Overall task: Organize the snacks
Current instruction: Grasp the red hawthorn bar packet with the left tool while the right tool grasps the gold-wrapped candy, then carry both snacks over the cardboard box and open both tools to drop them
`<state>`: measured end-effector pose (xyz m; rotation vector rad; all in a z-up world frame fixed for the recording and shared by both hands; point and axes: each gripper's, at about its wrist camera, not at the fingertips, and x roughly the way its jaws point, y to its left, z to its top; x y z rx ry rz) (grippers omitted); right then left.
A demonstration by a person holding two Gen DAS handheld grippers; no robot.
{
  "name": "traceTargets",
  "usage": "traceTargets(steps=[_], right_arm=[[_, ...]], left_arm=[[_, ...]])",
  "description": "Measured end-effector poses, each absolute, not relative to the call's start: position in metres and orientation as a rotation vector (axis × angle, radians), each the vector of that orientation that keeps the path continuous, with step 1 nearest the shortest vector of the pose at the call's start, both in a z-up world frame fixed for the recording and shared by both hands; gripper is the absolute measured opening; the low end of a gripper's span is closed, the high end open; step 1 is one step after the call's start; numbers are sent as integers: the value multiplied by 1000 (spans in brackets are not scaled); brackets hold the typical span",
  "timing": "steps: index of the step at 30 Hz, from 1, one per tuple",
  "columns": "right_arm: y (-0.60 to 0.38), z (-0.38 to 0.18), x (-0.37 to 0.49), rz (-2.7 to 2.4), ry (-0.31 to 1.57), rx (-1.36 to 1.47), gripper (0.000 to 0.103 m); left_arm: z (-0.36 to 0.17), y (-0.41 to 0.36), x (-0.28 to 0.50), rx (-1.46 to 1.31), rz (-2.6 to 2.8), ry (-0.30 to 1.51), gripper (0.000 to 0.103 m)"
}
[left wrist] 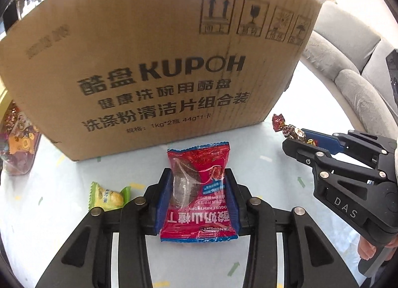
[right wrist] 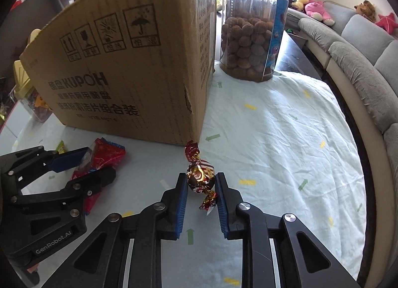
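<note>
A red snack packet (left wrist: 199, 188) with a clear window lies flat on the pale tablecloth, just in front of the cardboard box (left wrist: 149, 64). My left gripper (left wrist: 197, 173) is shut on it, a blue pad pressed against each long side; the right wrist view shows the same packet (right wrist: 107, 153) in that gripper (right wrist: 99, 161). A round candy in red and gold foil (right wrist: 200, 173) sits between the blue pads of my right gripper (right wrist: 201, 177), which is shut on it near the box's front corner. From the left wrist the candy (left wrist: 293, 132) shows at the right gripper's (left wrist: 294, 136) tip.
A small green and yellow candy (left wrist: 109, 196) lies left of the left gripper. The tall box (right wrist: 124, 76) blocks the far side. A clear jar of brown balls (right wrist: 248, 39) stands right of it, another jar (left wrist: 17, 143) at its left. A grey sofa (right wrist: 360, 64) curves round the table's right edge.
</note>
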<state>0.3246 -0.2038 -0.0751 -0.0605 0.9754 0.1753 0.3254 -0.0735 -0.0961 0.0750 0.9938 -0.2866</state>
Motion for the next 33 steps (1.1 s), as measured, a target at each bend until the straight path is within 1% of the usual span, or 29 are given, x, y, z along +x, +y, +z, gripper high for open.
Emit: traceTargets(steps=[17, 33], right_arm=[[-193, -25, 288, 199, 860, -59, 24], [-175, 33, 265, 221, 731, -44, 24]], left_arm=[[-37, -35, 276, 26, -284, 863, 40], [22, -26, 267, 34, -262, 718, 40]])
